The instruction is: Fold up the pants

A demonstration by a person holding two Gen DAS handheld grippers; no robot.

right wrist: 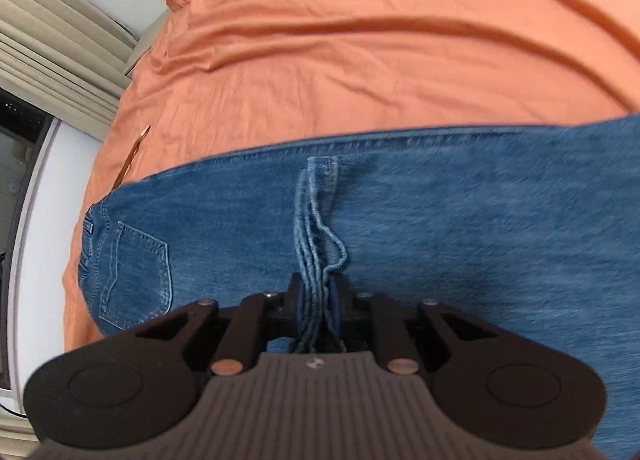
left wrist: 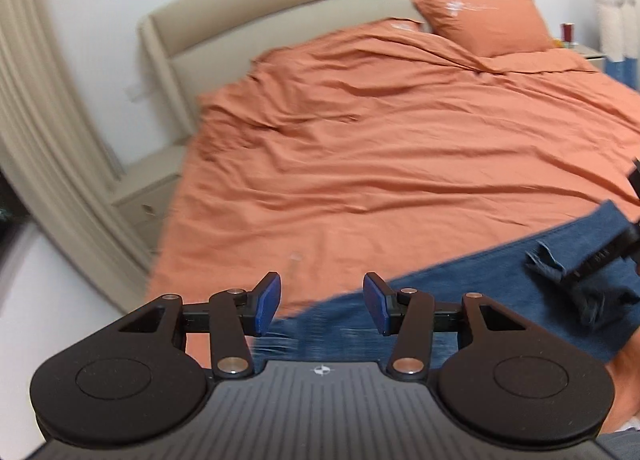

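Note:
Blue denim pants lie flat across the near part of an orange bed, with the back pocket at the left. The leg hems are folded back onto the pants and run in a bunch between the jaws of my right gripper, which stand narrow and pinch them. In the left wrist view the pants lie at the lower right, with the right gripper on the bunched hems. My left gripper hovers open above the pants' left edge, with nothing between its blue pads.
The orange duvet covers the bed, with pillows by the beige headboard. A nightstand and curtains stand left of the bed. A thin golden object lies near the bed's left edge.

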